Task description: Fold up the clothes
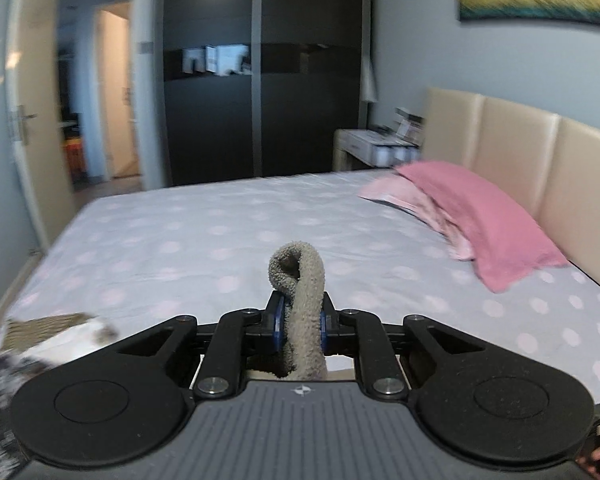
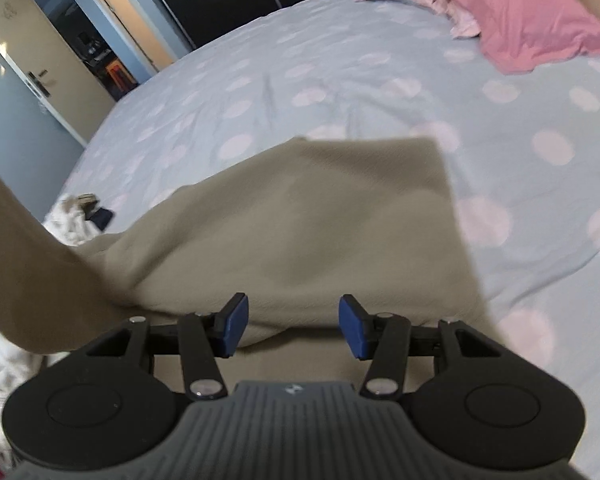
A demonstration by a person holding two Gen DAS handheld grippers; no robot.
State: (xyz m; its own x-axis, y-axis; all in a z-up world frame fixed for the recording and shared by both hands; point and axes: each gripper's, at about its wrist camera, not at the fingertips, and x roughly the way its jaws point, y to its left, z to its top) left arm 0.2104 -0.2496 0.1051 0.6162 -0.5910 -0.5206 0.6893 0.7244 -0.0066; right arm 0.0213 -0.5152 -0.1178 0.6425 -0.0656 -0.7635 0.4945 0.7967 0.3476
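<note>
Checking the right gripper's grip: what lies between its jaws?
Nothing is pinched: the right gripper stands open above the beige cloth, in the right wrist view.

This is a bedroom in a home. A wide bed [image 1: 228, 232] with a dotted sheet fills the room, pink pillows [image 1: 488, 216] lie at its padded headboard [image 1: 520, 140], a dark wardrobe [image 1: 260, 100] stands far, and a door [image 1: 28, 120] is open at the left.

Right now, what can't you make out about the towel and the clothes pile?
- Towel: near edge hidden by the right gripper in right wrist view; left part runs off frame.
- Towel from left wrist view: only the bit pinched in the left gripper shows.
- Clothes pile: blurred and cut off at the left edge, garments unidentifiable.
</note>
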